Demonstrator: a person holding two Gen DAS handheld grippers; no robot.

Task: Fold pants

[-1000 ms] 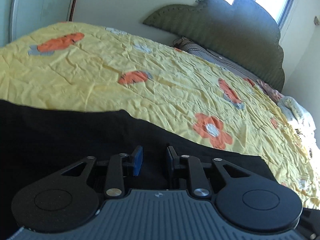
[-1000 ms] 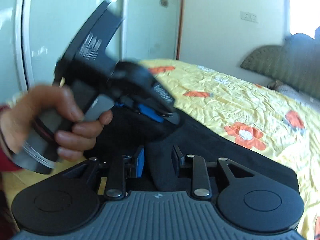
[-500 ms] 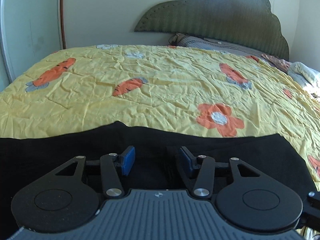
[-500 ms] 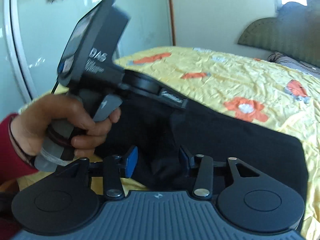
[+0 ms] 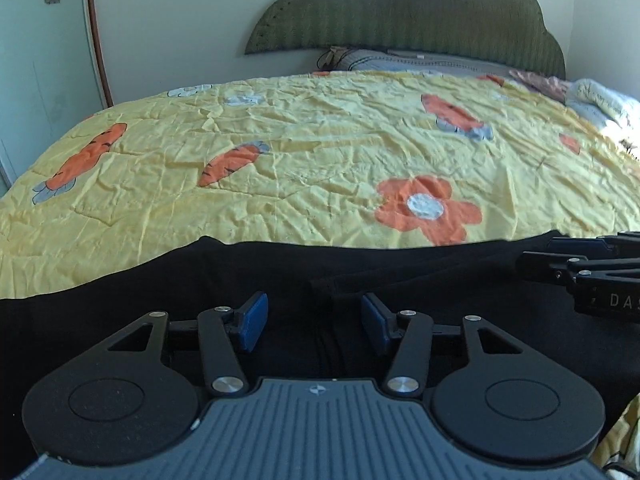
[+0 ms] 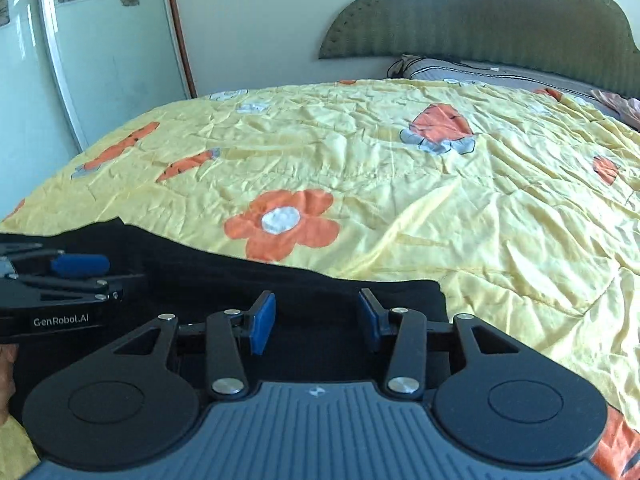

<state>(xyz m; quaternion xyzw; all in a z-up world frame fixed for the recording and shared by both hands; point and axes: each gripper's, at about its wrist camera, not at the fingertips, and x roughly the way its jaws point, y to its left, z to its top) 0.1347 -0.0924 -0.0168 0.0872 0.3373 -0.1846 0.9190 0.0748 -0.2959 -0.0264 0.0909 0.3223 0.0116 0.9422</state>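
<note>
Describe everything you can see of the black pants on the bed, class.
The pants are plain black, soft matte cloth, lying flat across the near edge of the yellow flowered bedspread. A layered fold edge shows near the middle. The left gripper and right gripper sit over them, both open, holding nothing. The near parts are hidden.

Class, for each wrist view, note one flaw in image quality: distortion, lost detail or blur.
Left wrist view: fisheye bends the yellow flowered quilt into a dome; black pants lose fold detail in darkness. Right wrist view: green scalloped headboard looks soft and slightly blurred.
</note>
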